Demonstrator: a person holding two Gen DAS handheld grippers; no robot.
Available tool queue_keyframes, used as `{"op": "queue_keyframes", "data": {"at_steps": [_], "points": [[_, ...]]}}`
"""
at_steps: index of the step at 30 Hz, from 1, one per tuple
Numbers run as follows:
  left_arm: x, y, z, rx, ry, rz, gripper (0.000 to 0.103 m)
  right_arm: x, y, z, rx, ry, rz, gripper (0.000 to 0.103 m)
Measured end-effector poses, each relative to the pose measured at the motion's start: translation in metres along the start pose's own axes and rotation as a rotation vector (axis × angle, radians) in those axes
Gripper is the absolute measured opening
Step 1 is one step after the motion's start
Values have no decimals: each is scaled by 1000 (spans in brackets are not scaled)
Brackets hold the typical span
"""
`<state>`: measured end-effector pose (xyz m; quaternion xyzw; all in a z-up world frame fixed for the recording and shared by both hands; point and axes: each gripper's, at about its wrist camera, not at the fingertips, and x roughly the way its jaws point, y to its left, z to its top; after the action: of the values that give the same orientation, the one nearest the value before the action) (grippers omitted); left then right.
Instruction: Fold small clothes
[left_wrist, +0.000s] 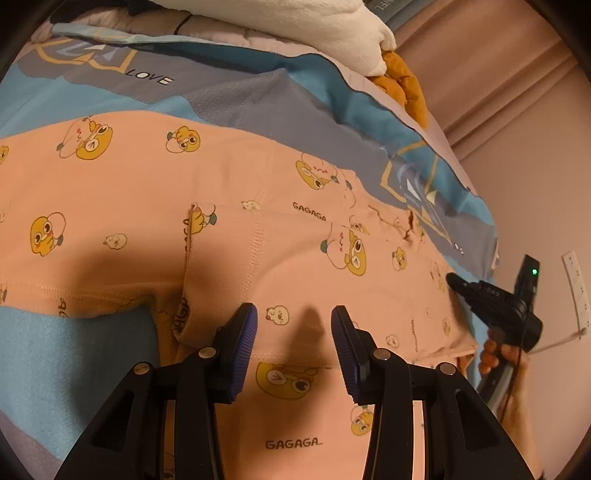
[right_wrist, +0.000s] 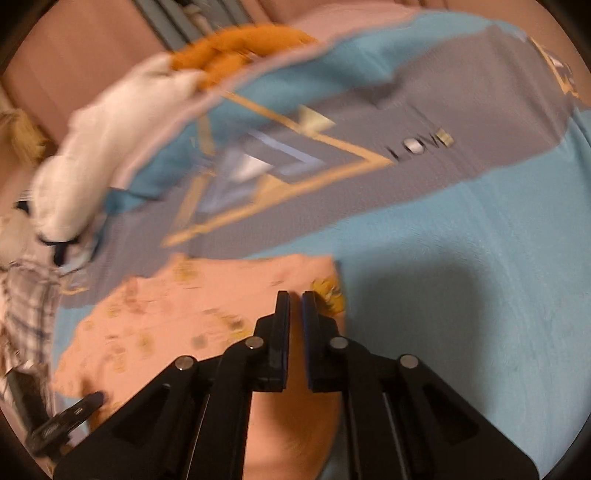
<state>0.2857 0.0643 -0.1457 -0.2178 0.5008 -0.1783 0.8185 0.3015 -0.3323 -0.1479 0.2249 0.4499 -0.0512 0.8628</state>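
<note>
A small peach garment printed with yellow ducks and "GAGAGA" lies spread on a blue and grey bedsheet. My left gripper is open, its jaws low over the garment's near hem, one on each side of a small fold. My right gripper is shut on the garment's edge and holds a strip of the cloth running back under it. The right gripper also shows in the left wrist view at the garment's right end. The right wrist view is blurred by motion.
A white plush and an orange plush lie at the far edge of the bed. A checked cloth lies at the left in the right wrist view. Pink curtains and a wall with a socket stand beyond the bed.
</note>
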Motion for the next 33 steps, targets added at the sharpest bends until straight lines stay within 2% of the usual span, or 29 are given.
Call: {"op": "queue_keyframes", "data": {"at_steps": [3, 4, 8, 9, 11, 15, 19, 20, 22, 24, 26, 31, 33], "points": [[0, 0, 0, 3, 0, 2, 43, -9, -1, -1, 2, -8, 2, 4], [1, 0, 0, 4, 0, 5, 43, -18, 2, -5, -14, -12, 13, 11], [-1, -2, -1, 5, 4, 14, 43, -50, 18, -32, -83, 19, 138, 16], [-2, -3, -3, 2, 5, 14, 43, -55, 21, -39, -100, 25, 147, 18], [-5, -3, -8, -10, 7, 5, 43, -62, 26, -58, -152, 52, 143, 19], [-14, -2, -23, -21, 15, -2, 43, -60, 24, -94, -218, 115, 71, 16], [-27, -8, -42, -5, 35, 41, 43, -77, 22, -108, -237, 107, 49, 17], [-32, -9, -46, -4, 36, 52, 45, -81, 22, -113, -239, 117, 47, 23], [-46, -11, -57, 1, 29, 72, 54, -93, 25, -123, -246, 110, 59, 27], [-64, -9, -70, 3, 4, 83, 65, -107, 27, -133, -254, 99, 84, 35], [-81, -4, -83, -10, -14, 97, 71, -123, 33, -147, -265, 92, 121, 44], [-126, 18, -119, -86, -55, 116, 73, -147, 49, -178, -282, 101, 191, 58], [-143, 27, -131, -123, -75, 120, 84, -153, 57, -190, -281, 111, 221, 61]]}}
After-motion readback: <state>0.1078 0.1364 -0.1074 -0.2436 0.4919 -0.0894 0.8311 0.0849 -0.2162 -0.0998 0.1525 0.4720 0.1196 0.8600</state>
